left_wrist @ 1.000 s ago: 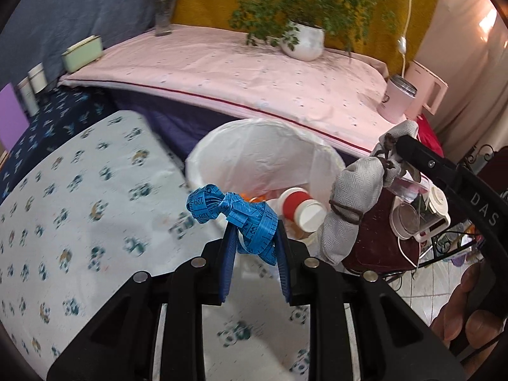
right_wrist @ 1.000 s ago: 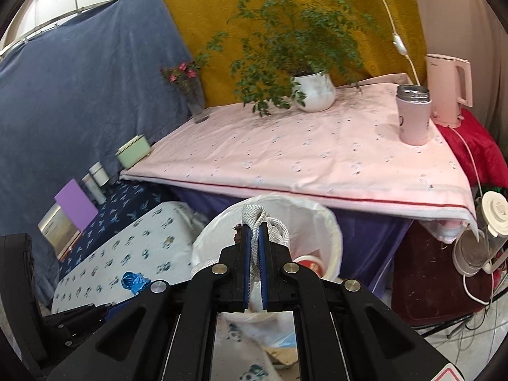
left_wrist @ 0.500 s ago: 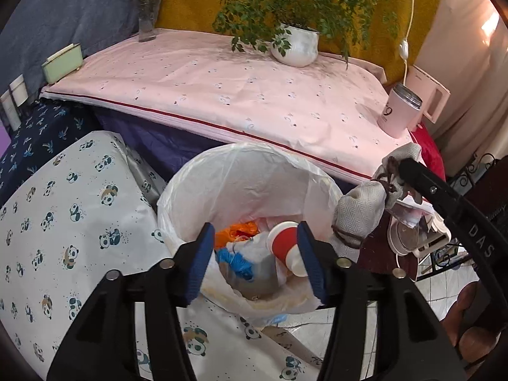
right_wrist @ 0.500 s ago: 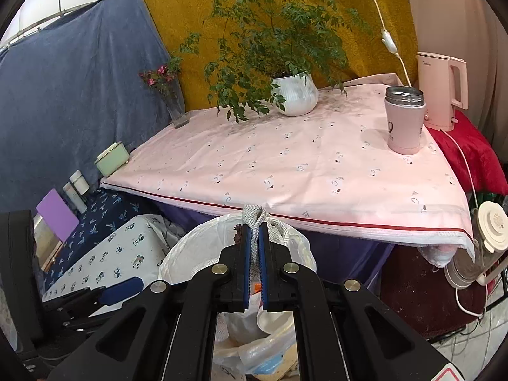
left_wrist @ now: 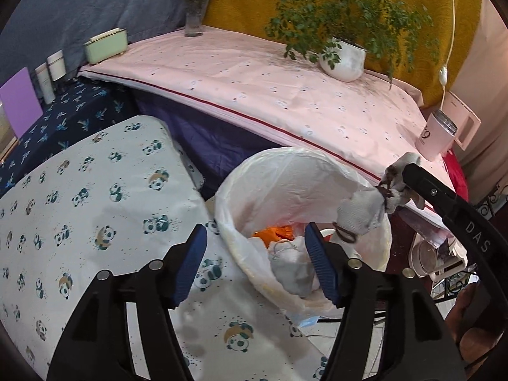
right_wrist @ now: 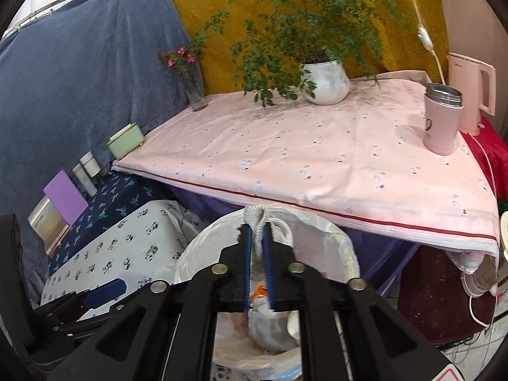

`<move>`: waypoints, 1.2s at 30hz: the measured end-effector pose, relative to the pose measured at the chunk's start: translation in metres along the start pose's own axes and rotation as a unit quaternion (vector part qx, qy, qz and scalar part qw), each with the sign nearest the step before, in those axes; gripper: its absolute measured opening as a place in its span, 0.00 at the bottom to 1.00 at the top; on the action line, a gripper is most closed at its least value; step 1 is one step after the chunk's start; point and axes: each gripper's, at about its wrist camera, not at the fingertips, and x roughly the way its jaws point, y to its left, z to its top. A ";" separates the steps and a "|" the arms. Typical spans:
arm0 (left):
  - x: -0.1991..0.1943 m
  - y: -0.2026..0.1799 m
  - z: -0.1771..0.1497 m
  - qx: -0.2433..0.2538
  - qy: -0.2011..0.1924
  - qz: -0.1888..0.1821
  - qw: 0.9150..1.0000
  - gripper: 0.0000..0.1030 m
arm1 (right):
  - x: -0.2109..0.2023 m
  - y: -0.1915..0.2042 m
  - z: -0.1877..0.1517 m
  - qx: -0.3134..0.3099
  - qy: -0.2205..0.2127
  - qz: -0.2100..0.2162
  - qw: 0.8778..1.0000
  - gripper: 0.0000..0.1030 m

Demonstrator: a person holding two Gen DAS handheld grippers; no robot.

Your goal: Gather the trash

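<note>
Our left gripper has nothing between its fingers, which are opening over the lined bin, already part full. The right gripper at 3 o'clock is easing its pinch on a knotted cloth above the rim. The panda-print tabletop at 9 looks cleared; the pink tabletop crowds 12.

A tabletop under a pink cloth fills the upper middle of the right wrist frame. On it stand a white plant pot, a glass vase of flowers, a pale green box at its left corner and a pink tumbler at right. At lower left, a panda-print surface lies bare.
</note>
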 end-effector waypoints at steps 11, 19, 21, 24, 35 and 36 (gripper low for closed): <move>-0.022 0.020 -0.011 -0.017 -0.024 0.034 0.999 0.67 | -0.014 0.027 -0.001 -0.026 -0.007 0.008 1.000 0.38; -0.044 0.026 -0.020 -0.024 -0.041 0.051 0.998 0.76 | -0.031 0.037 -0.010 -0.049 0.002 -0.006 0.999 0.48; -0.048 0.027 -0.022 -0.025 -0.042 0.056 0.997 0.76 | -0.037 0.039 -0.015 -0.058 0.006 -0.010 0.998 0.50; -0.056 0.026 -0.026 -0.022 -0.045 0.063 0.997 0.78 | -0.046 0.042 -0.022 -0.070 0.011 -0.015 0.997 0.55; -0.075 0.023 -0.049 -0.014 -0.049 0.092 0.994 0.86 | -0.073 0.047 -0.044 -0.092 0.026 -0.026 0.995 0.72; -0.077 0.023 -0.051 -0.013 -0.050 0.093 0.994 0.87 | -0.075 0.048 -0.047 -0.096 0.027 -0.029 0.995 0.72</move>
